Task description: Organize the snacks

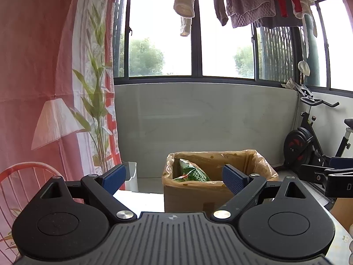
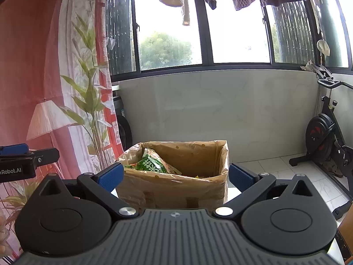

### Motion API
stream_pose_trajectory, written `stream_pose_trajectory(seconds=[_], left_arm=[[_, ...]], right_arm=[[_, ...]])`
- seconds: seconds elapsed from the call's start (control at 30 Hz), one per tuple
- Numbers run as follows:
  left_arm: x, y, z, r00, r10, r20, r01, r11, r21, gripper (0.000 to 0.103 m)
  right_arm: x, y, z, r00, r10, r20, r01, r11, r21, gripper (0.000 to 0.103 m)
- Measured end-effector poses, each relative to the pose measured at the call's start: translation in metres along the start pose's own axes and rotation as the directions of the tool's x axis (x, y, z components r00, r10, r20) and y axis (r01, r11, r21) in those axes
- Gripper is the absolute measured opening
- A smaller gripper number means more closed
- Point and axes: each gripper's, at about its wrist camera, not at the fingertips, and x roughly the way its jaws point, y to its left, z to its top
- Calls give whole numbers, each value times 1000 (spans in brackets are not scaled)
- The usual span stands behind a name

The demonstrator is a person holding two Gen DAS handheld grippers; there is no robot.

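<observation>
Both grippers, left gripper (image 1: pixel 174 177) & right gripper (image 2: pixel 175 176), spread, empty. Green snack bag (image 2: pixel 152 164) in cardboard box (image 2: pixel 176 190): prob. light, crinkly, slippery; pinch top edge.

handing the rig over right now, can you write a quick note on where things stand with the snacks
Left gripper: open, holding nothing, raised in front of the box.
Right gripper: open, holding nothing, facing the same box, its fingers either side of it in the picture.
Brown cardboard box lined with a translucent plastic bag: stands on the pale table edge, top open.
Green printed snack packet: already inside the box, leaning toward its left wall; scraps of other wrappers seem to lie under it, too hidden to name.
Done: at least one packet is boxed.
Left: no loose snacks show in either view, so look over the table below the cameras before deciding what to pick next.
</observation>
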Motion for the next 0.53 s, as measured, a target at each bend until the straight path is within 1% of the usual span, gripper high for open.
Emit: stream_pose_trajectory(seconds=[0.3,0.43,0.53], left_arm=[[2,1,-2,1000,-29,5,29,1000,-9,95],[1,1,-3,998,-54,17,54,998,-9,95],[2,1,-4,998,-57,18,57,998,-5,95]], right_arm=[[1,1,-1,1000,5,-3,-5,1000,3,103],[1,1,-1,1000,6,-3,-6,1000,1,103],[2,2,-2,1000,6,-5,-6,1000,0,103]])
